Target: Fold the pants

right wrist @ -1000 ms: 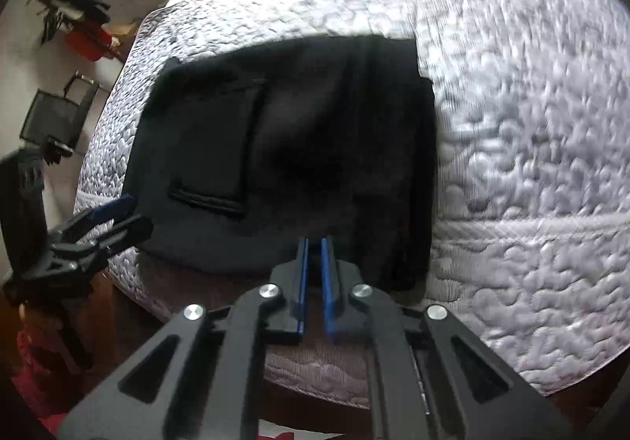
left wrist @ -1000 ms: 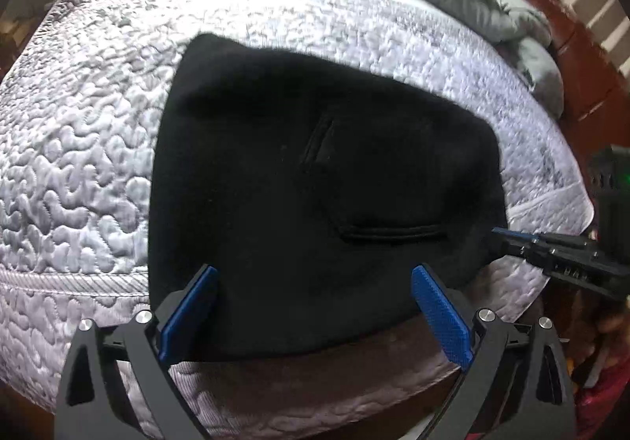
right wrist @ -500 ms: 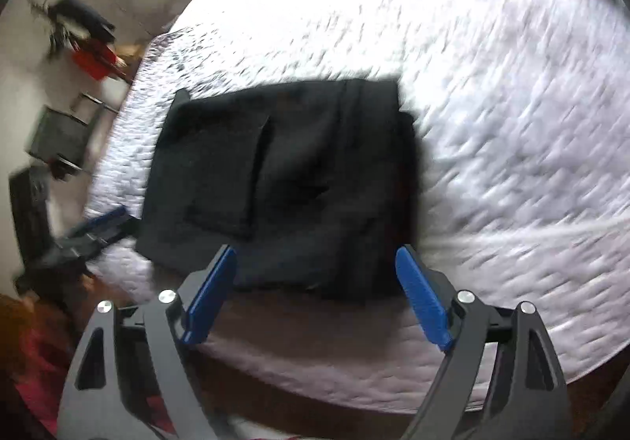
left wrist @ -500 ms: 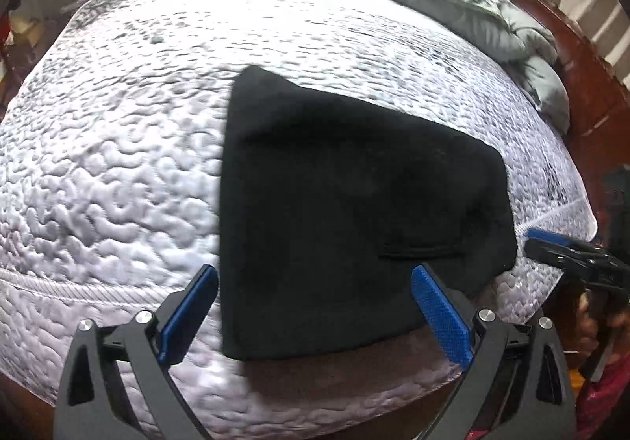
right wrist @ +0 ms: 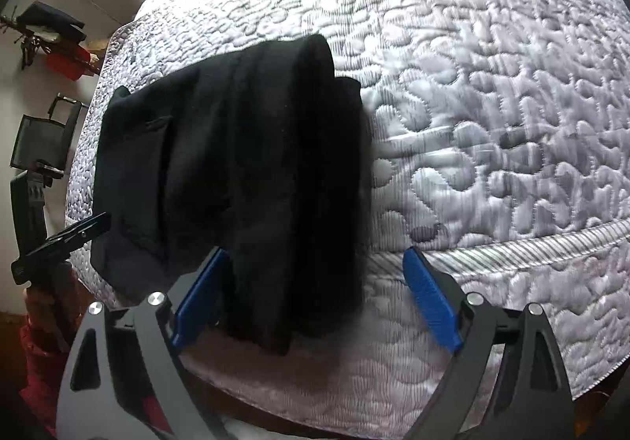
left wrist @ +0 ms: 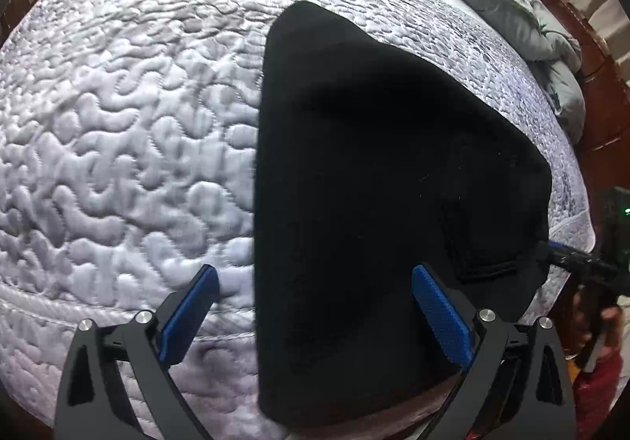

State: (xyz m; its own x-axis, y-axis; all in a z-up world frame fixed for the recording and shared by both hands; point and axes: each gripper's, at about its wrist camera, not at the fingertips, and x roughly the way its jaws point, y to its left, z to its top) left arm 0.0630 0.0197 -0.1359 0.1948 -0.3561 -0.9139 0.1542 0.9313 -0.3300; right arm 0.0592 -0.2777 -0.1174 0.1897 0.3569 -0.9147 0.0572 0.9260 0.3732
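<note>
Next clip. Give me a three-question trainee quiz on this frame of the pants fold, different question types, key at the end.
1. True or false: the right gripper is clamped on the black pants.
2. Multiple choice: the pants lie on A) a wooden floor, B) a quilted white mattress, C) a chair.
3. Fill in: the left gripper stands ____, pinching nothing.

Key
1. False. Its jaws have just been opening; they stand wide, and the pads do not press on the folded edge between them.
2. B
3. open

Both views are taken from close above the bed's near edge, angled steeply down; the folded black pants [left wrist: 393,184] [right wrist: 256,172] are shared.
</note>
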